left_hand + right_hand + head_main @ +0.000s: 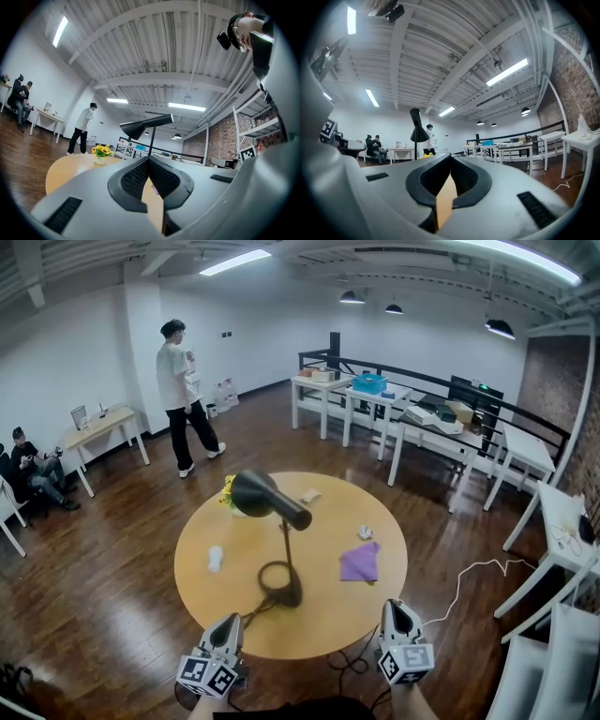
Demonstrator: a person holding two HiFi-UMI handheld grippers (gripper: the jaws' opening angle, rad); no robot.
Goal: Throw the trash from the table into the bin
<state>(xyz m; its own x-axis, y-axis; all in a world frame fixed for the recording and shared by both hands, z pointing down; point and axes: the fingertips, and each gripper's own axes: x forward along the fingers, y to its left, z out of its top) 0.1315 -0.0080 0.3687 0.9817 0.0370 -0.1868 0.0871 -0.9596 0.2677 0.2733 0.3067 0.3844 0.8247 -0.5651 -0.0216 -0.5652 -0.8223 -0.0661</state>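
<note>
Purple sheet [360,562] lies on the round table [319,624] right of the lamp [267,498], judged light and limp, best pinched at an edge; left gripper [228,620] and right gripper [397,606] sit closed, empty.

Crumpled white paper [216,559] lying left on round table [323,620], small wad [365,532] right

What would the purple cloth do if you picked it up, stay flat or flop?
The purple cloth lies limp and creased on the table, so it would probably droop and fold when lifted. It looks thin, so it is likely light. If pushed, it would likely slide or bunch up on the smooth wood rather than roll.
</note>
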